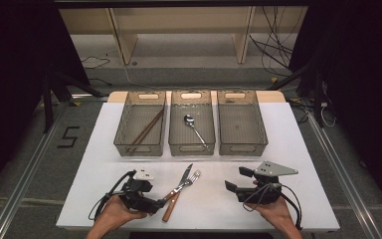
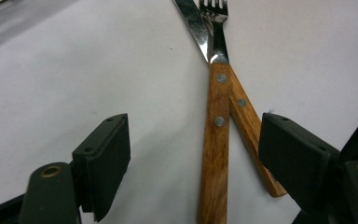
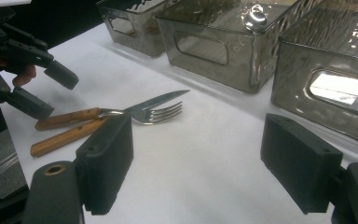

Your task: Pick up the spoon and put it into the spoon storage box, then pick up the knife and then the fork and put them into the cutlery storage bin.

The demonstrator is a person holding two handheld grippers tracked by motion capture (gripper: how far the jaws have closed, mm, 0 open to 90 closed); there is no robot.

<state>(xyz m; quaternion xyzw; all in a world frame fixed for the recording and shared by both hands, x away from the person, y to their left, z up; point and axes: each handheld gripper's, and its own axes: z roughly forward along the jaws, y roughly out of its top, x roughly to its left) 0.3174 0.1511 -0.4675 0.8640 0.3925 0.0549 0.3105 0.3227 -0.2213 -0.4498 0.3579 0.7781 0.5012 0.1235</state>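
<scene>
A knife (image 1: 171,205) and a fork (image 1: 192,179), both with wooden handles, lie crossed on the white table (image 1: 104,164) near its front. In the left gripper view the fork's handle (image 2: 216,149) runs straight toward me. The knife's handle (image 2: 251,128) angles off to the right beneath it. My left gripper (image 1: 160,202) is open, its jaws standing either side of the two handles without touching them. My right gripper (image 1: 238,180) is open over bare table at the front right, with nothing between its jaws.
Three translucent grey bins stand in a row at the back. The left bin (image 1: 124,124) holds brown chopsticks (image 1: 145,130). The middle bin (image 1: 175,127) holds a metal spoon (image 1: 194,127). The right bin (image 1: 258,124) has nothing in it.
</scene>
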